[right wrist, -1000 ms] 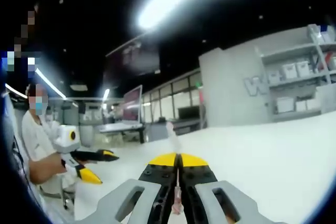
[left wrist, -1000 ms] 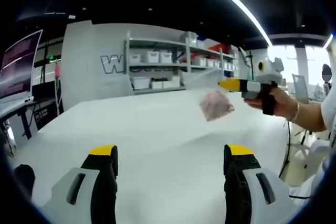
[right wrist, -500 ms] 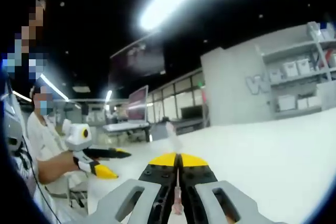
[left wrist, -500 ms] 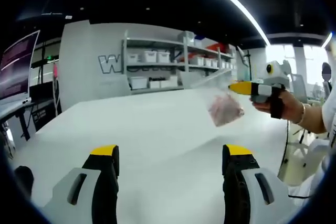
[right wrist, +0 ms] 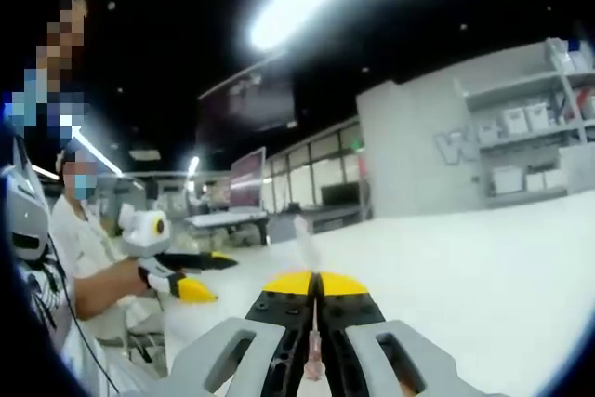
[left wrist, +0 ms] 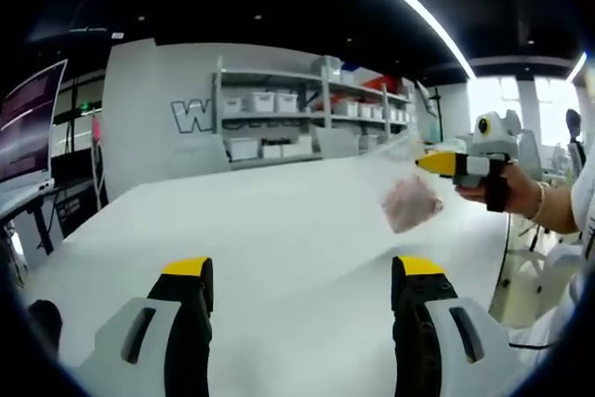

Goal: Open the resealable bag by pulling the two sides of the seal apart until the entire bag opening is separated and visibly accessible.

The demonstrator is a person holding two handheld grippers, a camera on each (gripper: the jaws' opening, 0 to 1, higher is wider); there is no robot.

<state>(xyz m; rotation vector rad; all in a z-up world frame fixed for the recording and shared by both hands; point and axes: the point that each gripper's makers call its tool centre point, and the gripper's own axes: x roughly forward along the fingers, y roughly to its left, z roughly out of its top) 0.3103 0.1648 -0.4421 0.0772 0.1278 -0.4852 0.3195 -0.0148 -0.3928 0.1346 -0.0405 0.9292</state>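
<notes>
Right gripper view: yellow-tipped right gripper point(right wrist: 314, 309) pinches the clear resealable plastic bag point(left wrist: 410, 200), unopened; left gripper point(left wrist: 299, 290) gapes wide, empty.

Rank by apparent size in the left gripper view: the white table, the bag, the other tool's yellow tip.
1. White table, largest by far.
2. Bag, hanging from the right tool.
3. Yellow tip, smallest, though not far off the bag; both sit at a similar distance.

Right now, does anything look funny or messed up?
Nothing is spilled or broken. The bag hangs in the air, pinched by the right gripper at one edge only. The left gripper is open, away from it, over the white table.
</notes>
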